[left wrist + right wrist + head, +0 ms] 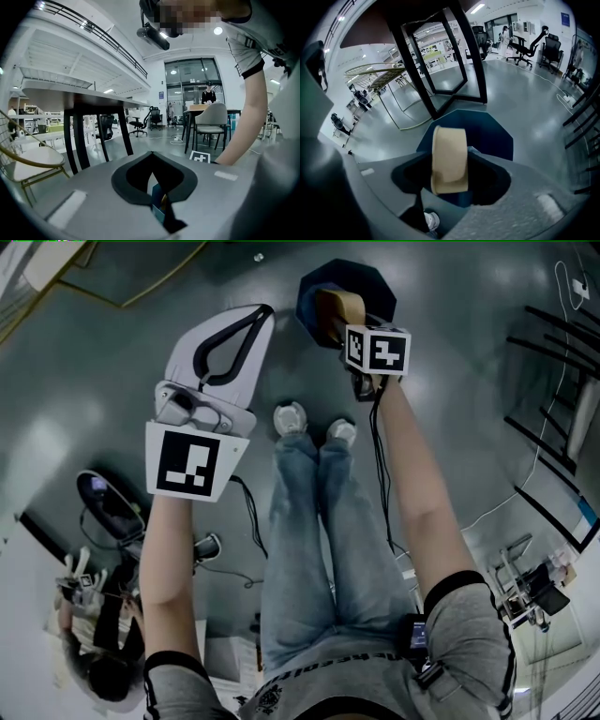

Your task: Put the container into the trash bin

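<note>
The container [337, 306], a tan, rounded tub, hangs on edge over the dark blue trash bin [364, 282] on the floor. My right gripper [349, 322] points steeply down at it. In the right gripper view the container [449, 161] stands between the jaws of the right gripper [449, 152], dark gaps show on both sides of it, and the bin [490, 133] lies right behind it. The jaws read as open. My left gripper [265, 313] is held out to the left of the bin. Its tips meet, with nothing between them. The left gripper [150, 153] points nearly level across the room.
The person's legs and shoes [292, 416] stand just short of the bin. Black table legs [440, 70] rise beyond it. A gold-framed chair [28, 161] is at the left, and a black rack [553, 371] at the right. Cables cross the floor, and another person [103, 662] sits at lower left.
</note>
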`<control>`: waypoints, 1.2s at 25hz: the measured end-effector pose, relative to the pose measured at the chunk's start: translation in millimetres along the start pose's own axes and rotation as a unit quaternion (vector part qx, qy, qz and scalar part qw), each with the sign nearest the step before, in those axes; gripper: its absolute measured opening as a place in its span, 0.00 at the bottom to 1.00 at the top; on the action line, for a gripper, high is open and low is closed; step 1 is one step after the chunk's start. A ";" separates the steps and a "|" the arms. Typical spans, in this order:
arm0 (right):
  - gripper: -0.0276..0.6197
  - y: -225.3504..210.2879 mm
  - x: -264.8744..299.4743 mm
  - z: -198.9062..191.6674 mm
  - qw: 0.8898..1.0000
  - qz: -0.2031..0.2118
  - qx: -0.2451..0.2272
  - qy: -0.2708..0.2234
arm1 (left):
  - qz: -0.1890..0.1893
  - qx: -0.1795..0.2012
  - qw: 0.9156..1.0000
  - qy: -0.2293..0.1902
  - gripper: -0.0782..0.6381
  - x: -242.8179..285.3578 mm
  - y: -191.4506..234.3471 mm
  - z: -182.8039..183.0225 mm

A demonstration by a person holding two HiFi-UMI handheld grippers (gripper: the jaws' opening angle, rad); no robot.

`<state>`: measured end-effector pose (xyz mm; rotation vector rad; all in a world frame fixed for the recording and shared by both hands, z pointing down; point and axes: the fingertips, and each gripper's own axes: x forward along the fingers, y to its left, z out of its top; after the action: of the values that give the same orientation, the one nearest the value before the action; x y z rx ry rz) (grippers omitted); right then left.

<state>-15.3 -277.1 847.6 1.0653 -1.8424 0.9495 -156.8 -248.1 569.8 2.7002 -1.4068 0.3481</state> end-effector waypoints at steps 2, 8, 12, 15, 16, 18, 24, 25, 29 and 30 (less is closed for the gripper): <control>0.45 -1.6 -2.0 3.6 1.000 -0.007 -0.005 -0.009 | -0.004 -0.002 1.000 0.002 0.14 -1.1 -2.4 -2.6; 0.42 -11.7 -10.4 -5.2 1.000 -0.018 0.000 -0.008 | -0.004 -0.010 1.000 -0.005 0.14 -2.4 -4.7 -0.8; 0.26 -13.1 -20.8 -17.4 1.000 -0.014 0.006 -0.008 | -0.003 -0.011 1.000 -0.005 0.14 -3.5 -7.9 3.4; 0.05 -12.6 -32.6 -17.8 0.999 -0.019 0.000 -0.026 | -0.004 -0.010 1.000 -0.007 0.14 -3.6 -11.9 7.6; 0.05 -10.6 -36.9 -16.3 0.999 -0.016 -0.003 -0.035 | -0.004 -0.010 1.000 -0.008 0.14 -3.6 -13.7 9.2; 0.05 -5.7 -46.5 -13.1 0.998 -0.004 -0.008 -0.054 | -0.005 -0.010 1.000 -0.009 0.14 -3.6 -18.0 12.4; 0.05 1.1 -89.2 -7.3 0.995 0.012 -0.008 -0.102 | -0.003 -0.022 1.000 -0.014 0.14 -3.2 -33.4 24.0; 0.05 3.1 -97.5 -7.7 0.994 0.013 -0.017 -0.108 | -0.002 -0.023 1.000 -0.015 0.14 -3.5 -36.7 25.6; 0.05 13.6 -135.0 -13.5 0.990 0.024 -0.045 -0.130 | -0.005 -0.031 0.999 -0.020 0.14 -5.9 -54.7 36.0; 0.05 15.8 -144.5 -14.1 0.989 0.027 -0.045 -0.137 | -0.006 -0.031 0.999 -0.021 0.14 -6.4 -58.7 39.1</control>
<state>22.6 -213.5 721.8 1.1402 -2.1264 0.7729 -106.0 -216.0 532.4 2.6815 -1.3871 0.2435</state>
